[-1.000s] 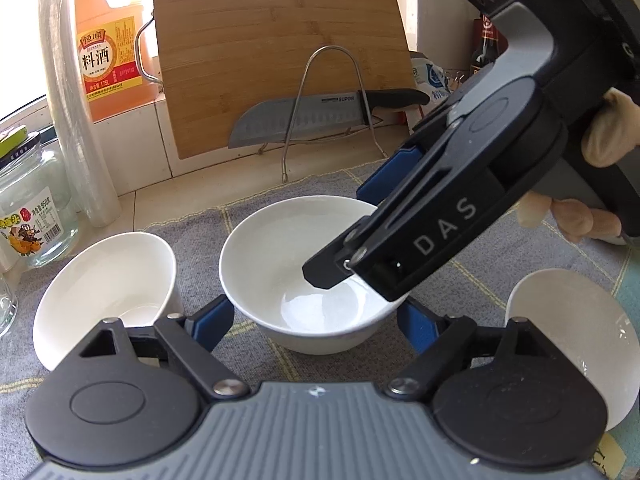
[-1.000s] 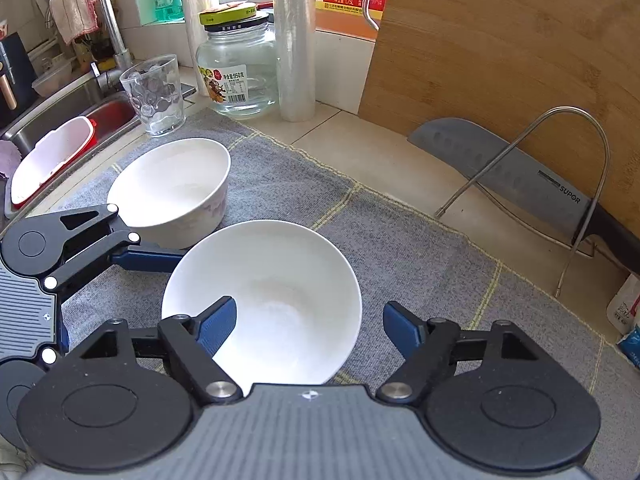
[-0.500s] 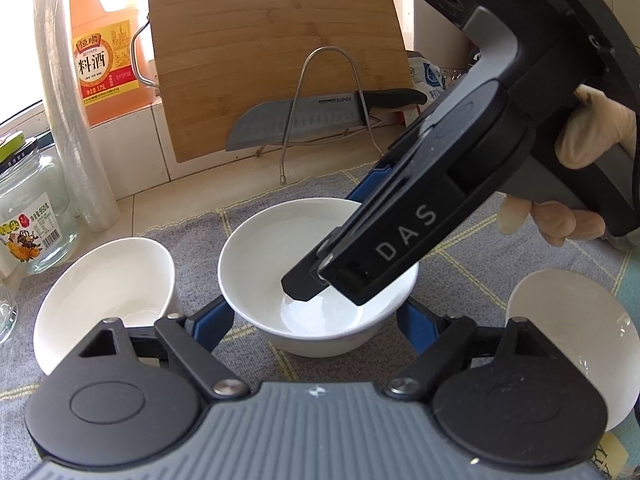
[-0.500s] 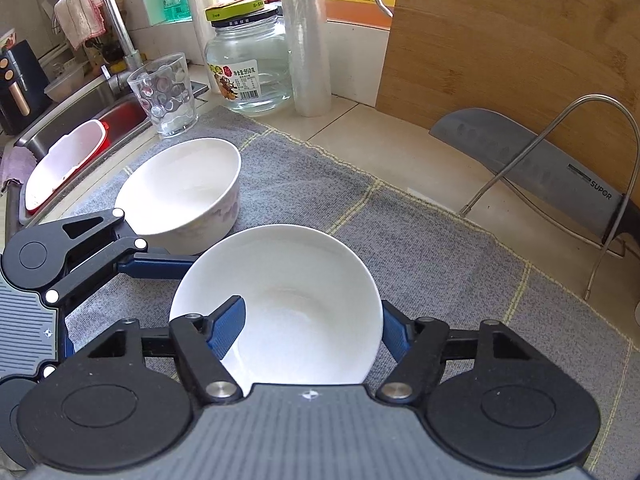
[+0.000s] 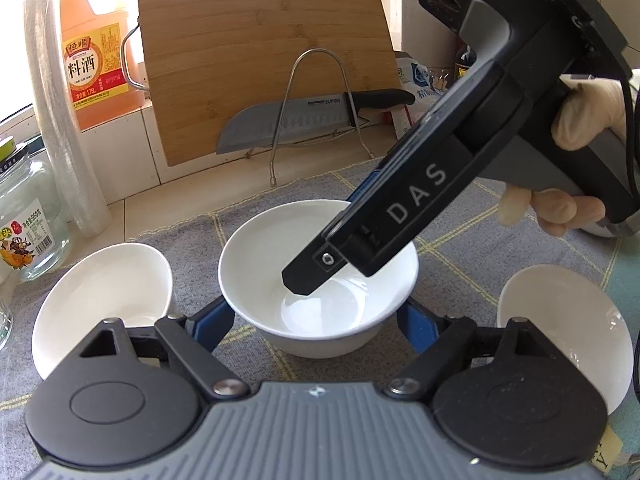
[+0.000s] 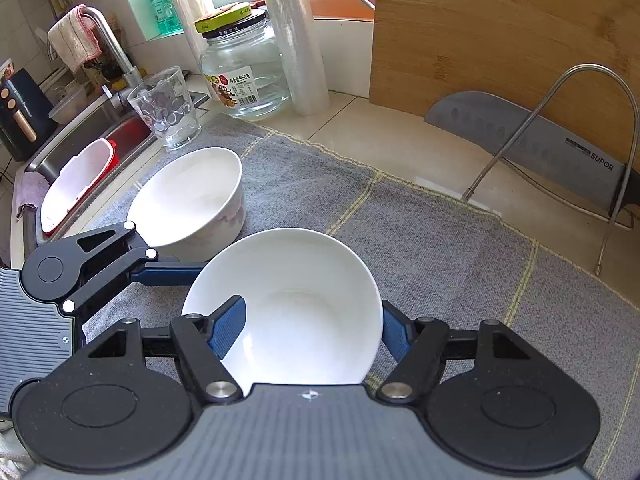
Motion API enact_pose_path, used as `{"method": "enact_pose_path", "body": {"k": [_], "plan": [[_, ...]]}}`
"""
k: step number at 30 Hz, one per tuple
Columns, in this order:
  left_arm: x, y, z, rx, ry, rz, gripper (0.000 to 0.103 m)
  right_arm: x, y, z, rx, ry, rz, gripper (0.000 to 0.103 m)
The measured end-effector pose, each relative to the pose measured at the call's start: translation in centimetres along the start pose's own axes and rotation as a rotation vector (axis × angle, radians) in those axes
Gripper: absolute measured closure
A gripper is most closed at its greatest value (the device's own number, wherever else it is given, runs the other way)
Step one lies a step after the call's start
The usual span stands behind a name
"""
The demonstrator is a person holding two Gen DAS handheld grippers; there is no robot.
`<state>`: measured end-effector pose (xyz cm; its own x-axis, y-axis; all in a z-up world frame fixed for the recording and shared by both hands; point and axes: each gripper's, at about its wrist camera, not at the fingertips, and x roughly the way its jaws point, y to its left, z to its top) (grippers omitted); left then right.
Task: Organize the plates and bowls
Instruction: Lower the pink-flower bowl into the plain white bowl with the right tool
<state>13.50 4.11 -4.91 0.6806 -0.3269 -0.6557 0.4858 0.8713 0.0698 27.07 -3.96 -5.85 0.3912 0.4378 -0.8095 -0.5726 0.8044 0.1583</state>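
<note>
- white middle bowl sits on the grey mat on the table, between the tall bowl on its left and a third bowl on its right.
- right tongs straddle its near-right rim: one blue finger lies inside the bowl, the other outside against the wall; they look closed on the rim, though firm contact is hard to confirm.
- left tongs are spread wide at the bowl's near side, one finger each side of its base, apparently not touching.
- right hand reaches in from the far right, tool sloping down into the bowl.
- judged next: lift by the right tongs and carry left towards the tall bowl.
</note>
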Motion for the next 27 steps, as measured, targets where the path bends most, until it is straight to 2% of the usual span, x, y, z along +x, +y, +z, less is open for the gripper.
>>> {"method": "enact_pose_path", "body": {"k": [14, 27], "plan": [[-2.9, -1.3, 1.4, 0.057, -0.022, -0.033, 0.015, -3.9, 0.7, -0.8, 0.064, -0.052, 0.007, 0.027], [-6.4, -4.4, 1.3, 0.099, -0.049, -0.087, 0.015, -8.7, 2.7, -4.3, 0.080, -0.109, -0.040, 0.027]]}}
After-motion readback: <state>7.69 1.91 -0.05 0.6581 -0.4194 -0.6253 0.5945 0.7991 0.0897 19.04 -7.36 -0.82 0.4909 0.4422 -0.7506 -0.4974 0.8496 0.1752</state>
